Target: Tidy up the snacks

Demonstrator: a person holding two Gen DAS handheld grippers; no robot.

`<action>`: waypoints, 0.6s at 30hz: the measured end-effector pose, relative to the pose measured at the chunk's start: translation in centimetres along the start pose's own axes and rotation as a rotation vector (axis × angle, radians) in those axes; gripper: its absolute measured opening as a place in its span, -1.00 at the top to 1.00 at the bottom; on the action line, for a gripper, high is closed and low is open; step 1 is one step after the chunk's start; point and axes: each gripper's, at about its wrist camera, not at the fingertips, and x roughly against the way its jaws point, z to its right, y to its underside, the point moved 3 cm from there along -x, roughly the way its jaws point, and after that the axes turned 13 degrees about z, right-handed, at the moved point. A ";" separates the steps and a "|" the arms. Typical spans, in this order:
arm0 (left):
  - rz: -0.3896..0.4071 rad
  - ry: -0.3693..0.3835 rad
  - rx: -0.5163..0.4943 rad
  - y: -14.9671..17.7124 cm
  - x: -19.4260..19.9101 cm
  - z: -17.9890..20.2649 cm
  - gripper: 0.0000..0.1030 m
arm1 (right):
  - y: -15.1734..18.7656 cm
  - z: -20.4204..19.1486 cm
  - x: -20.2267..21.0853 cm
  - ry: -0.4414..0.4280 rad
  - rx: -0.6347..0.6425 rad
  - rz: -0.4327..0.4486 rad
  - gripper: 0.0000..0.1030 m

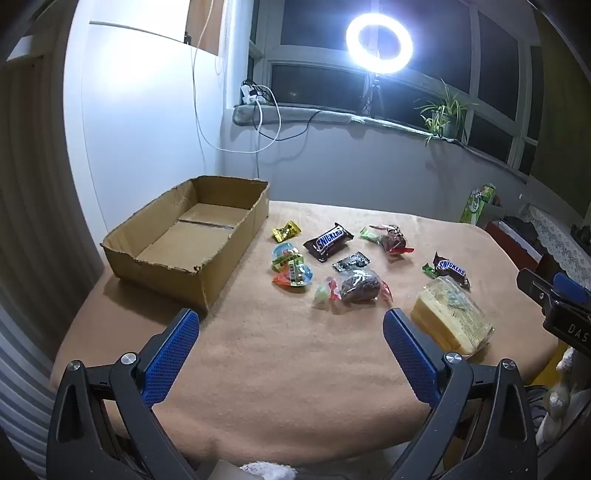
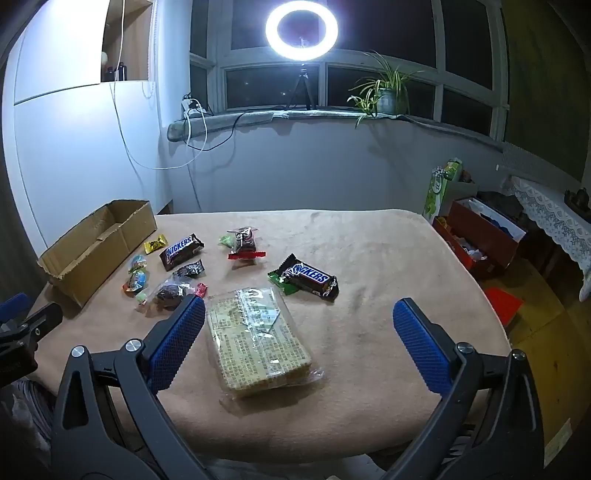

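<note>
An open cardboard box stands at the table's left, with nothing visible inside. Snacks lie loose on the tan cloth: two Snickers bars, a clear pack of wafers, two dark cakes in clear wrap, a yellow candy and several small colourful sweets. My left gripper is open and empty above the near cloth. My right gripper is open and empty, hovering over the wafer pack.
A ring light and a potted plant stand on the windowsill behind. Boxes and clutter sit on the floor to the right of the table. The table's front edge is close below both grippers.
</note>
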 end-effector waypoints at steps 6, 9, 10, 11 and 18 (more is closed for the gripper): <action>-0.003 0.006 0.009 0.0 0.0 0.1 -0.94 | 0.0 0.0 -0.1 -0.007 -0.006 -0.010 -1.00; -0.003 0.003 0.023 0.1 -0.2 -0.1 -0.94 | -0.1 0.0 0.0 -0.008 0.008 -0.001 -1.00; -0.001 0.004 0.016 0.3 -0.2 0.1 -0.94 | 0.3 0.7 0.0 0.000 -0.019 -0.009 -1.00; 0.001 0.004 0.014 0.2 0.0 0.3 -0.94 | 0.3 0.6 0.0 0.001 -0.015 -0.008 -1.00; 0.000 0.008 0.028 0.2 -0.4 -0.1 -0.94 | -0.2 0.4 -0.3 0.010 -0.012 -0.016 -1.00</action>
